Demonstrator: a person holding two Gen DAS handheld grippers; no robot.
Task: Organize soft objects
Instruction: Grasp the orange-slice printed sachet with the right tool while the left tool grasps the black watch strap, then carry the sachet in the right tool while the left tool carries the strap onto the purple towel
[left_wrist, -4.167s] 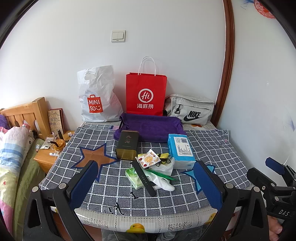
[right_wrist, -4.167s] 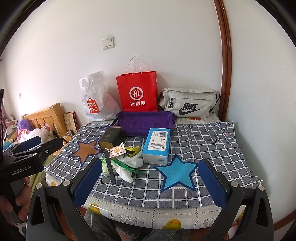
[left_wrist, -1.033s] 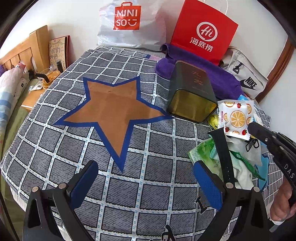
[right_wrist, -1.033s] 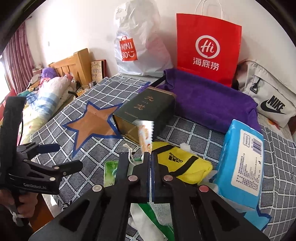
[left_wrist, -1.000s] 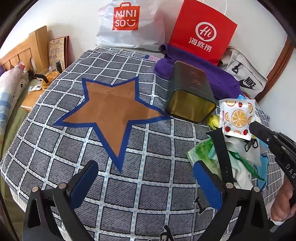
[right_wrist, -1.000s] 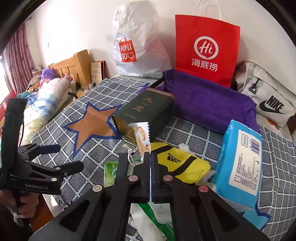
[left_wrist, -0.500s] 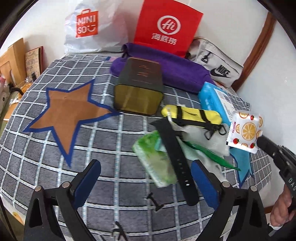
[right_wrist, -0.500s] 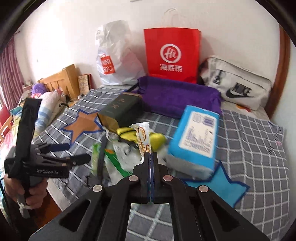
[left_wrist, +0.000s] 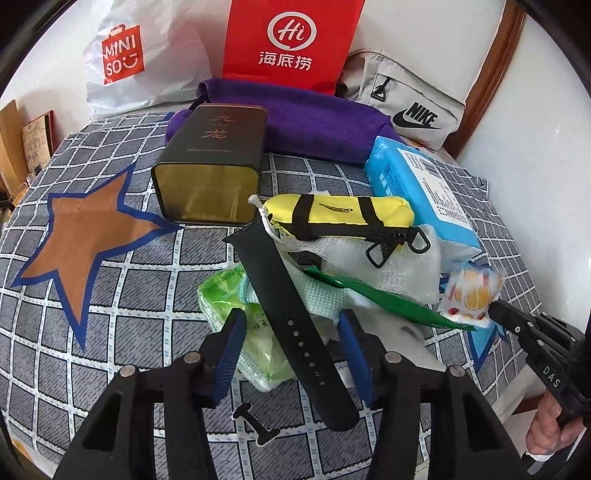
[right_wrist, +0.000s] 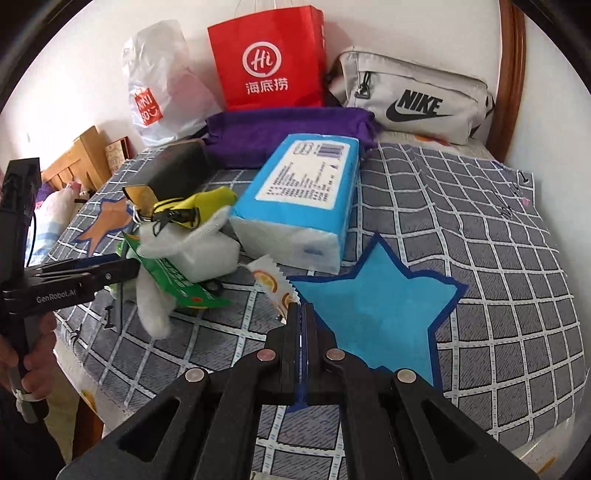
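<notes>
My right gripper (right_wrist: 301, 308) is shut on a small fruit-print sachet (right_wrist: 275, 286), low over the left point of the blue star (right_wrist: 376, 314); the sachet also shows in the left wrist view (left_wrist: 471, 291). My left gripper (left_wrist: 293, 339) is open, its fingers either side of a black watch strap (left_wrist: 284, 306) lying on a green wipes pack (left_wrist: 236, 317). The pile holds a yellow pouch (left_wrist: 340, 214), white mesh bag (left_wrist: 402, 266), green wrapper (left_wrist: 376, 301) and blue tissue pack (right_wrist: 306, 195).
A dark tin (left_wrist: 214, 162) lies beside the brown star (left_wrist: 79, 236). A purple towel (left_wrist: 314, 125), red paper bag (left_wrist: 291, 40), white Miniso bag (left_wrist: 136, 62) and grey Nike bag (right_wrist: 410, 96) line the wall. The bed edge is close in front.
My right gripper lifted the sachet off the pile and carried it right and down to the blue star. My left gripper moved in over the strap and its fingers narrowed.
</notes>
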